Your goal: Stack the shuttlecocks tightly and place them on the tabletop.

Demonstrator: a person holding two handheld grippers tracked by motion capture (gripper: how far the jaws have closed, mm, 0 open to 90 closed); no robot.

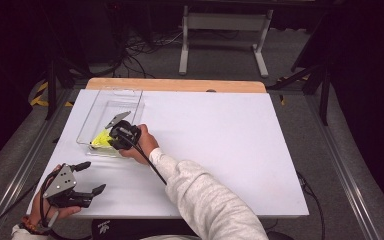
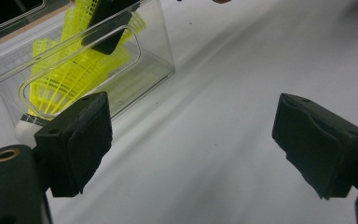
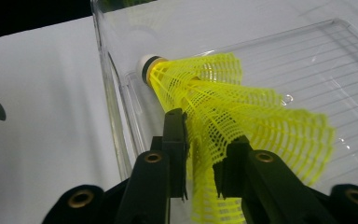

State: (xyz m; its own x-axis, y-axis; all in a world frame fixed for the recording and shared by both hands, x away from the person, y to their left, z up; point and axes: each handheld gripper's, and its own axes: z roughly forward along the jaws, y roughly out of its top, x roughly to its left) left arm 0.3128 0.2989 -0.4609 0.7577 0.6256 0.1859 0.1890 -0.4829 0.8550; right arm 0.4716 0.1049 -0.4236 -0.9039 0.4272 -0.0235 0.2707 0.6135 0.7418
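The shuttlecock is lying in the clear box at the table's near left, cork pointing away from the right gripper, whose barely parted jaws bracket its skirt. The left gripper is held wide, empty, nearby.

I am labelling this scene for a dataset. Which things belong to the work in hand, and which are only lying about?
In the work:
- yellow plastic mesh shuttlecock
- clear plastic rectangular box
- right gripper, jaws around the skirt

Only lying about:
- left gripper, open, idle on the white table
- white metal stand on the floor
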